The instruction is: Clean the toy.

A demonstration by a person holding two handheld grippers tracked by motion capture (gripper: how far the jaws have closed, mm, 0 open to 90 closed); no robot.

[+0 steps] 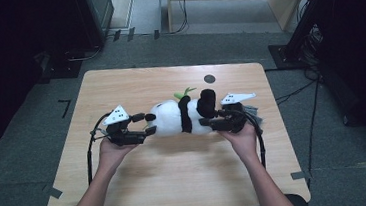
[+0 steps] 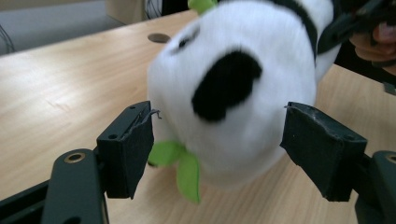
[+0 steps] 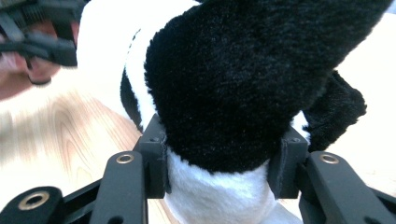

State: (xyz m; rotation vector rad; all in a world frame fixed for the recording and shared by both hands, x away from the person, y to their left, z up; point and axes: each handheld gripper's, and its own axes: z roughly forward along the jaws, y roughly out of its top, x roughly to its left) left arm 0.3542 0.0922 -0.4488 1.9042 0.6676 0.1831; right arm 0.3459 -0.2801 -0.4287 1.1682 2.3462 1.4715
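The black-and-white plush panda toy (image 1: 180, 117) lies lengthwise across your light wooden worktop (image 1: 177, 174) between both hands: your right hand-held gripper (image 3: 219, 163) is clamped on its black-furred end, while your left hand-held gripper (image 2: 219, 149) stands open around the head, pads clear.

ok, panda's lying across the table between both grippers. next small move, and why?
Probably close the left gripper on the head of the plush panda. Its jaws stand open on either side of the white head, pads clear of the fabric. The right gripper already squeezes the black-and-white rear end. The panda lies on the wooden table, so a second grip should come before any lift.
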